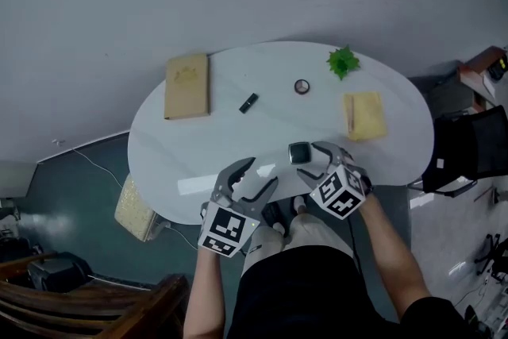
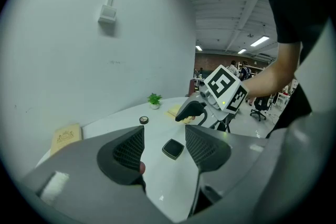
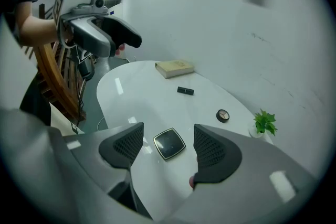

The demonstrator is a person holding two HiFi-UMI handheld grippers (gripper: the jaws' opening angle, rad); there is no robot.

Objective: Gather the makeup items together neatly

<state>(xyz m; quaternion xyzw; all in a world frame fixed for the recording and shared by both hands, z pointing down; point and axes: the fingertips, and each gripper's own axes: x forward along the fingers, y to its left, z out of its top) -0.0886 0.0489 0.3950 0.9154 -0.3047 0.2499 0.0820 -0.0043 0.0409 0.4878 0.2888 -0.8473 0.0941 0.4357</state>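
We log a glossy white table (image 1: 198,147). On it: a tan book (image 1: 187,86) with a faint emblem, a black tube (image 1: 248,102), a round compact (image 1: 302,86) with a dark rim and beige inside, a green plant (image 1: 343,61), a yellow notebook (image 1: 365,115), and a black square compact (image 3: 169,143) edged pale. Left gripper (image 2: 164,139) and right gripper (image 3: 168,134): grey, with black ribbed pads and black-and-white marker cubes

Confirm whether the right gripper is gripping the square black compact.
No: the right gripper stands open, with the compact lying on the table between its jaws.
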